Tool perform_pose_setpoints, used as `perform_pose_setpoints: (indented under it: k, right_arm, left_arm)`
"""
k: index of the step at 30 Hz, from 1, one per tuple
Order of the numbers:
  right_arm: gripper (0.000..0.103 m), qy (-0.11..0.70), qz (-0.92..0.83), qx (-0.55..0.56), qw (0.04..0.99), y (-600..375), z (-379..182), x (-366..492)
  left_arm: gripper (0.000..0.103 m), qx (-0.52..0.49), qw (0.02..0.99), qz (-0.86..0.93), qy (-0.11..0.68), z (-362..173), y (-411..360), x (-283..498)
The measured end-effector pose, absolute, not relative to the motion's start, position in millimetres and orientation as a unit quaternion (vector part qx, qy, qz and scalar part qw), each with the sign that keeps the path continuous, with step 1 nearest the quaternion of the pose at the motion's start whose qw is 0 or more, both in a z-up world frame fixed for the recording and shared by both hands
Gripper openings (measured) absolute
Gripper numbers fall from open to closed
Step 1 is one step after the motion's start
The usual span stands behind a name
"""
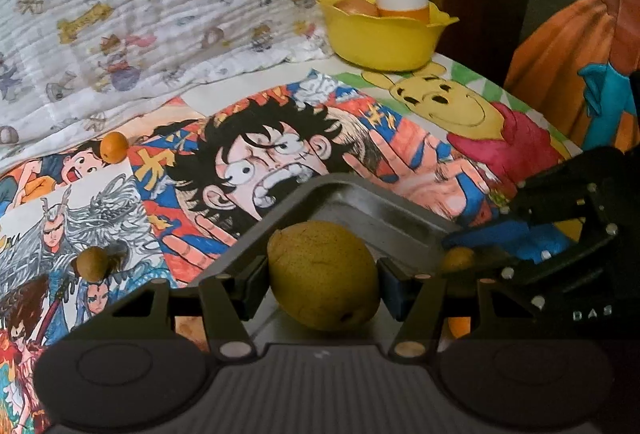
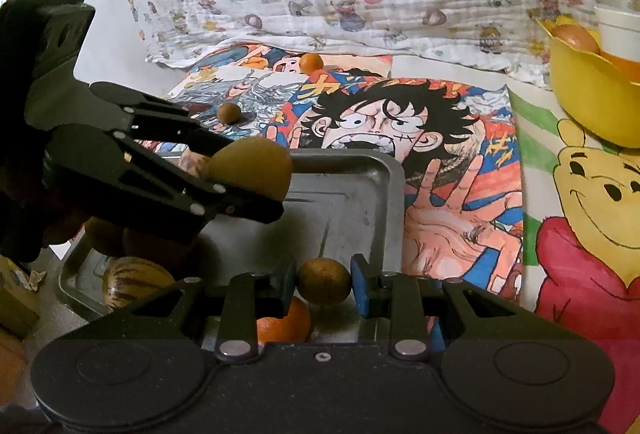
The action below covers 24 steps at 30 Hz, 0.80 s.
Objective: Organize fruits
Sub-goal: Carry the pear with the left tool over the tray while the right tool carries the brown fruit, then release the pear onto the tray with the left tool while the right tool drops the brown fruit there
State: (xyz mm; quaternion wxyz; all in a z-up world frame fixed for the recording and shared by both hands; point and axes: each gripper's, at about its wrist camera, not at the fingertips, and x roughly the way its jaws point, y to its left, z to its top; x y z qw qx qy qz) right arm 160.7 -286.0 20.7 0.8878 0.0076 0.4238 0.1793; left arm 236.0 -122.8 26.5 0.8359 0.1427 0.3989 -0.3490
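While both jaws pinch fruit over the metal tray [image 2: 372, 169], the left gripper [image 1: 323, 280] holds a lemon [image 1: 323, 276] and the right gripper [image 2: 323, 282] a small brown fruit [image 2: 323, 282]. Next, I judge, comes lowering and releasing, probably clear of the tangerine [image 2: 284, 322] below.

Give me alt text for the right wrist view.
The right gripper is shut on a small brownish fruit over a metal tray. At left, the left gripper holds a larger yellow fruit above the same tray; a yellow bowl sits far right.
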Motion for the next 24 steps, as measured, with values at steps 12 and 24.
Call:
perform_pose_setpoints:
  k: [12, 24]
  right_arm:
    - [0.034, 0.427, 0.176, 0.017, 0.887, -289.5, 18.3, 161.9]
    - [0.043, 0.408, 0.161, 0.024, 0.898, -303.4, 31.7, 151.5]
  left_arm:
    - [0.063, 0.156, 0.821, -0.344, 0.429, 16.4, -125.0, 234.3]
    - [0.066, 0.149, 0.823, -0.342, 0.429, 20.6, -122.1, 234.7]
